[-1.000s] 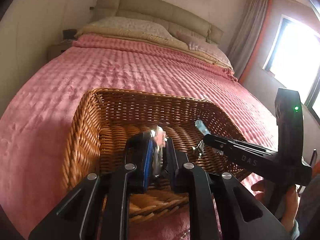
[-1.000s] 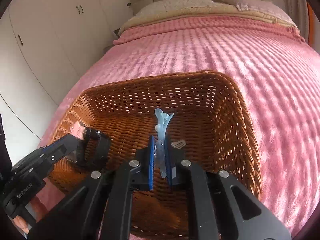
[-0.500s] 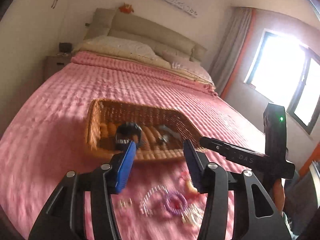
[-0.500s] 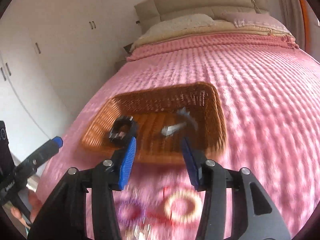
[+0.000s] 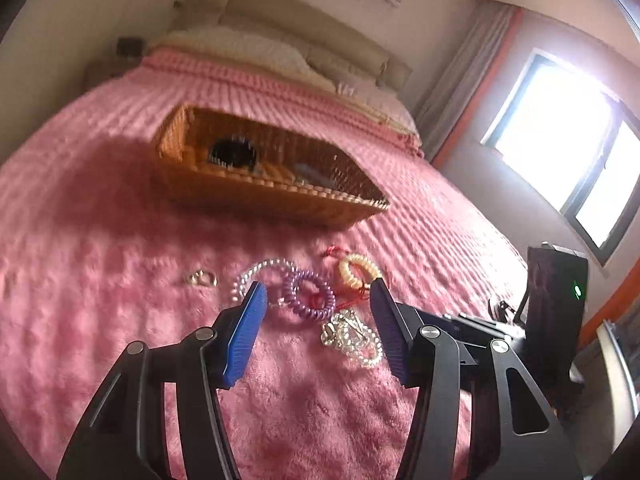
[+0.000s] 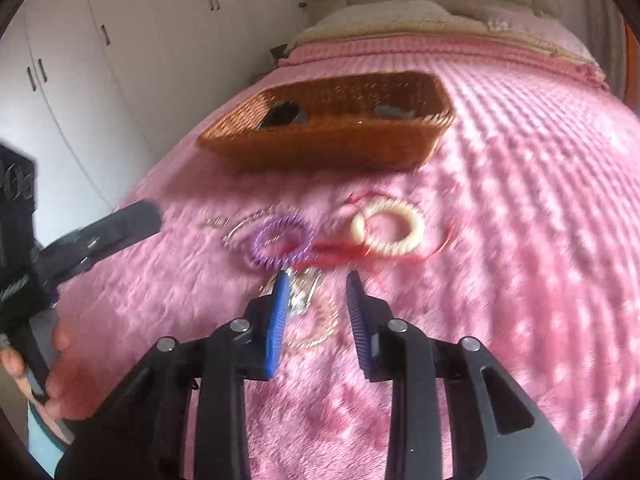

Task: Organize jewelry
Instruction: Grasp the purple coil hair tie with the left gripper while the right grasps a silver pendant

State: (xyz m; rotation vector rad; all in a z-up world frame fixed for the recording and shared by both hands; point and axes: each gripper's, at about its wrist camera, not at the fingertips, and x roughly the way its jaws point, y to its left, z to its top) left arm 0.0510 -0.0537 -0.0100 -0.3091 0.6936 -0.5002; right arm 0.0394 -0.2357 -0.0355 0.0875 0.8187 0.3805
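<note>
Two handheld tools hang low over a bed spread with a pink quilted blanket (image 5: 100,312), each spread wide and holding nothing. The left tool (image 5: 316,300) frames a loose scatter of jewelry lying on the blanket just ahead of its blue pads; the right tool (image 6: 316,284) hovers over the same scatter, and the person's left hand (image 6: 60,372) shows at that view's edge. Nearest the tools lies a clear beaded bracelet (image 5: 352,338) with a small metal clip on it. Just beyond, a purple coil hair tie (image 5: 308,294) touches a clear coil hair tie (image 5: 260,276) on its left, with a red cord (image 5: 352,298) running from under it toward a cream coil hair tie (image 5: 358,270) on the right. A small silver ring (image 5: 200,278) sits apart to the left. Farther up the bed stands a wicker basket (image 5: 240,196), holding a black hair claw (image 5: 234,154) toward its left end and a blurred pale-blue item toward its right. Pillows (image 5: 240,46) and a padded headboard (image 5: 304,20) close the scene.
</note>
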